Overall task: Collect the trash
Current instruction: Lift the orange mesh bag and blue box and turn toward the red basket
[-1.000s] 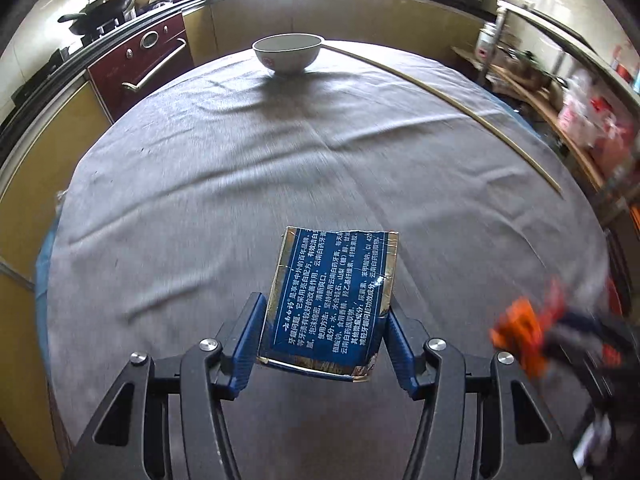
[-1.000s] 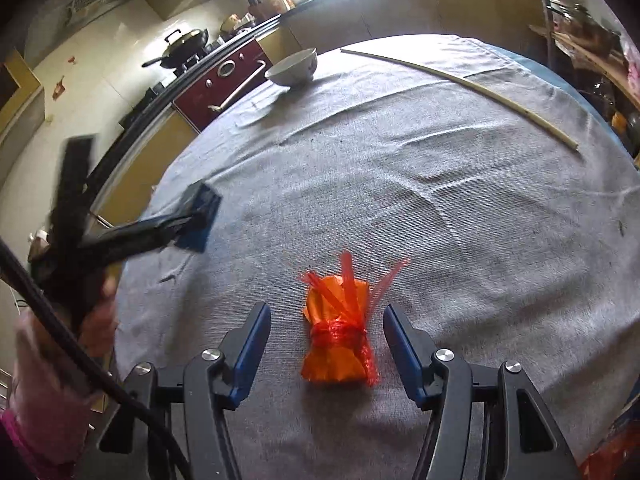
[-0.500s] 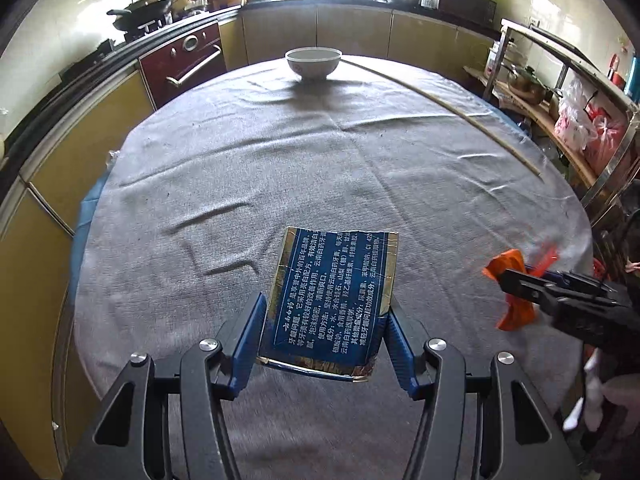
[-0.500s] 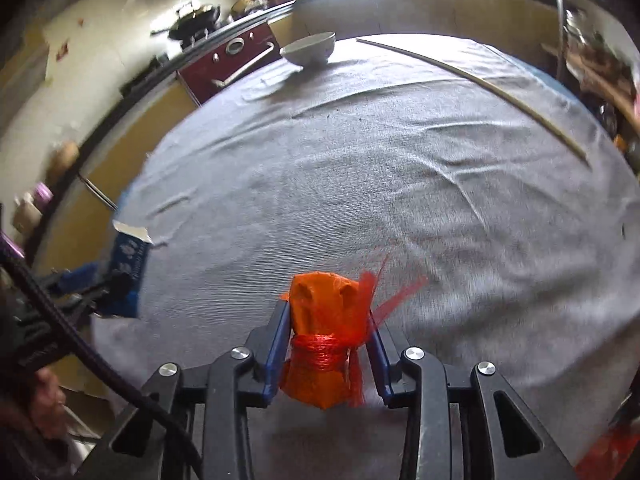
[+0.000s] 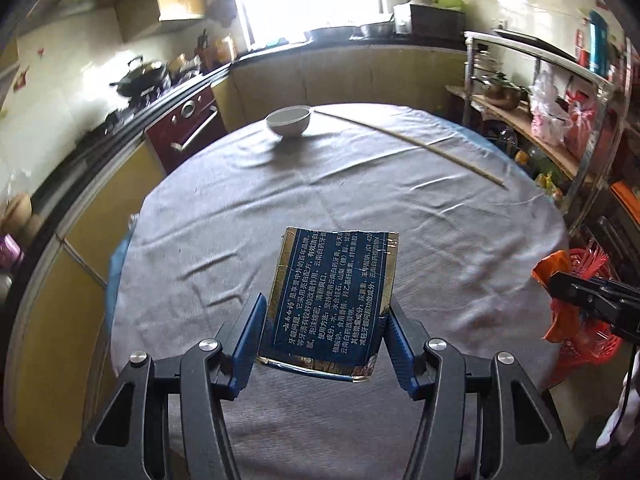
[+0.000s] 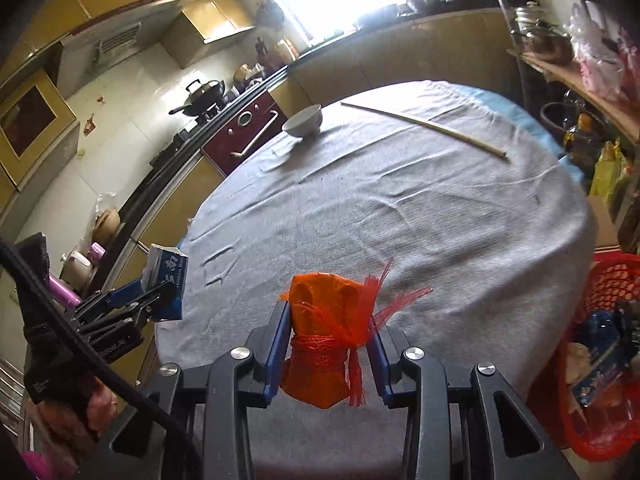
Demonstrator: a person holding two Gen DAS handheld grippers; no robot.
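Above the grey-clothed desk (image 5: 360, 208) I hold both pieces lifted, ready, I judge, for the red mesh basket (image 6: 608, 280) at its right edge, already holding wrappers. My left gripper (image 5: 324, 340) clamps the blue carton (image 5: 332, 296); my right gripper (image 6: 328, 344) pinches the orange net bundle (image 6: 324, 332).

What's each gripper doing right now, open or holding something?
Left gripper: closed on the blue printed carton, lifted off the table.
Right gripper: closed on the orange net-wrapped bundle, also off the table.
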